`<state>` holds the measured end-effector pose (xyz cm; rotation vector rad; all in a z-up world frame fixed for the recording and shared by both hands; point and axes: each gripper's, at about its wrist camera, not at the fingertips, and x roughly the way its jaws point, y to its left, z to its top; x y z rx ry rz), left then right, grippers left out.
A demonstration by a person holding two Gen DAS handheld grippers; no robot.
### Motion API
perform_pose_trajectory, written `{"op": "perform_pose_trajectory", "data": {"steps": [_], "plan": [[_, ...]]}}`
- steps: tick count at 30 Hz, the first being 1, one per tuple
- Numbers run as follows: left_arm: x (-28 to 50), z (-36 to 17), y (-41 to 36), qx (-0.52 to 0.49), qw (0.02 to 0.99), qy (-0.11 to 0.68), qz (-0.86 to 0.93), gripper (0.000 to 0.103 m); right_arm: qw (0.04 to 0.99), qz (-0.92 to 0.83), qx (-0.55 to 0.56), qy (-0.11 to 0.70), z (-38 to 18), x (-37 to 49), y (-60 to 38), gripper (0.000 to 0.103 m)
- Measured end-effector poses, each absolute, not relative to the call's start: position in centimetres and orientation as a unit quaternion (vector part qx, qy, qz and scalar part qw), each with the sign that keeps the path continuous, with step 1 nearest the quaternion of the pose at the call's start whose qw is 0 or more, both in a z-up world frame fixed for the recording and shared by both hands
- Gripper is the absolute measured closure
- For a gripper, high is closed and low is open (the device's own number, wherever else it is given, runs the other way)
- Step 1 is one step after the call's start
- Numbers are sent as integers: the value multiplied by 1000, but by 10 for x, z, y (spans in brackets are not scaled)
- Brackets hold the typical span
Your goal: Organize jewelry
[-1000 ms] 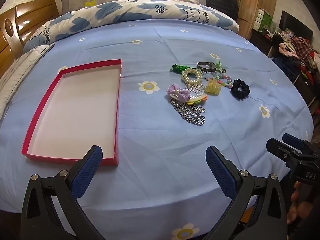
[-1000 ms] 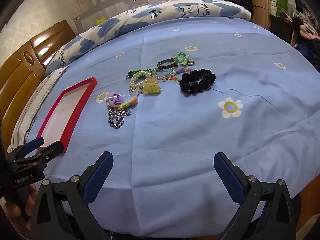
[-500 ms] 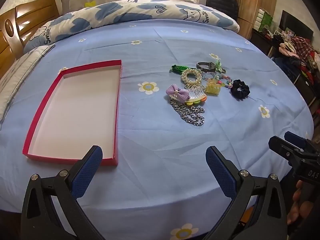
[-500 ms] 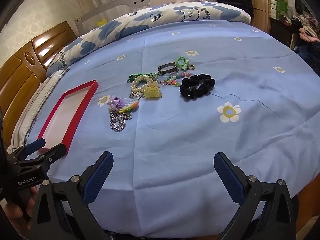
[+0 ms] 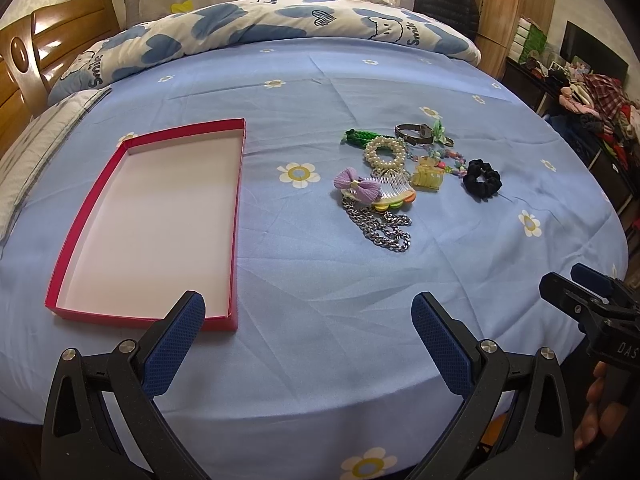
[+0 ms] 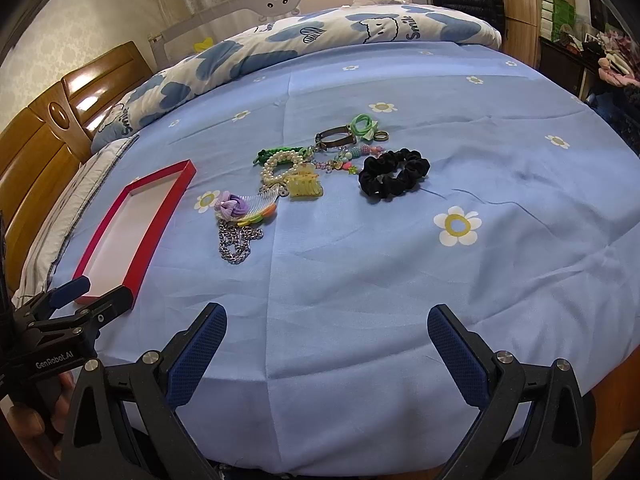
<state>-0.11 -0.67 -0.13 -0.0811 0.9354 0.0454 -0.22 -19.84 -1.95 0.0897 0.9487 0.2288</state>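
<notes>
Jewelry is lying clustered on the blue bed (image 5: 320, 80), right of the red tray (image 5: 238, 184): black scrunchie (image 6: 394, 178), silver chain (image 5: 380, 228), pearl bracelet (image 5: 385, 152). Left claw (image 5: 308, 334) and right claw (image 6: 326, 342) are hovering spread wide, gripping nothing.
</notes>
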Motion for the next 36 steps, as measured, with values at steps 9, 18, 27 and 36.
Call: {"op": "perform_pose_trajectory", "data": {"steps": [9, 18, 27, 36], "plan": [[-1, -1, -4, -39, 891, 452, 22, 0, 884, 110, 48, 452, -17, -1, -200, 1], [0, -2, -4, -39, 891, 451, 22, 0, 885, 114, 53, 448, -17, -1, -203, 1], [4, -3, -5, -39, 890, 453, 22, 0, 886, 118, 58, 445, -16, 1, -204, 1], [6, -3, -6, -38, 890, 454, 22, 0, 885, 121, 62, 445, -17, 2, -205, 1]]}}
